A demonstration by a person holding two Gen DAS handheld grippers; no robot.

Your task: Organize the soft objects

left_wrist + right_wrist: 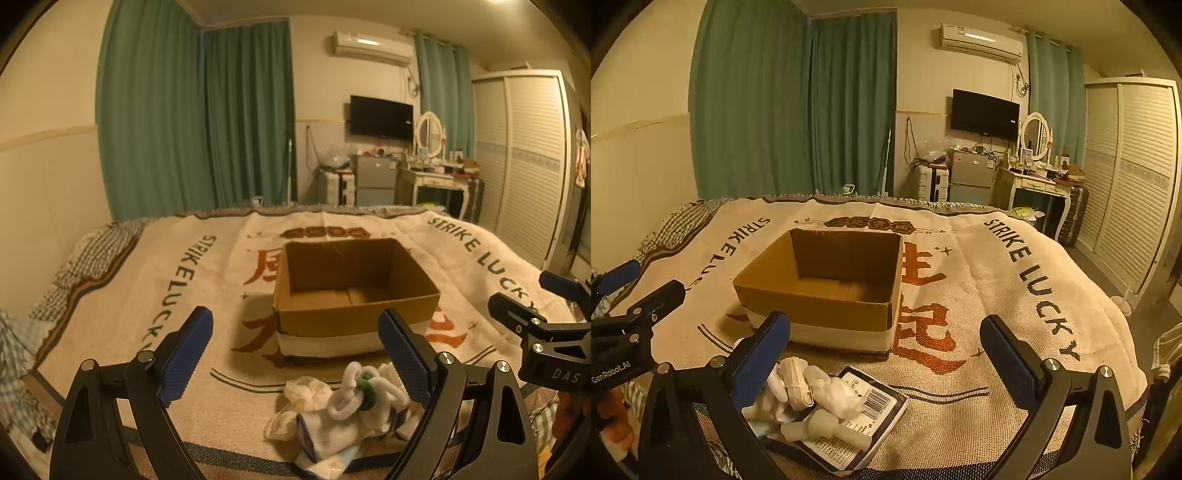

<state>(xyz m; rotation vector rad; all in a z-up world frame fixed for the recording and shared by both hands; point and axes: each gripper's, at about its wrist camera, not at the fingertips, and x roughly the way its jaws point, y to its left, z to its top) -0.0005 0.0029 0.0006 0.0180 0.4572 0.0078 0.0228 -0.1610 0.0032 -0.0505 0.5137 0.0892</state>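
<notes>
A bedroom bed under a printed blanket (221, 295) carried everything. At its near edge lay the heap of soft white items (347, 402), with the left gripper (295, 350) and right gripper (886, 354) spread wide and empty above. Beyond sat the empty cardboard box (354, 314). The first pick seemingly remained, needing a descent onto one piece.

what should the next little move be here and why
Probably lower the left gripper onto the pile of white soft things and close on one. Both grippers are open and hold nothing, the cardboard box just beyond looks empty, and the pile lies on the blanket right below the left fingers.
</notes>
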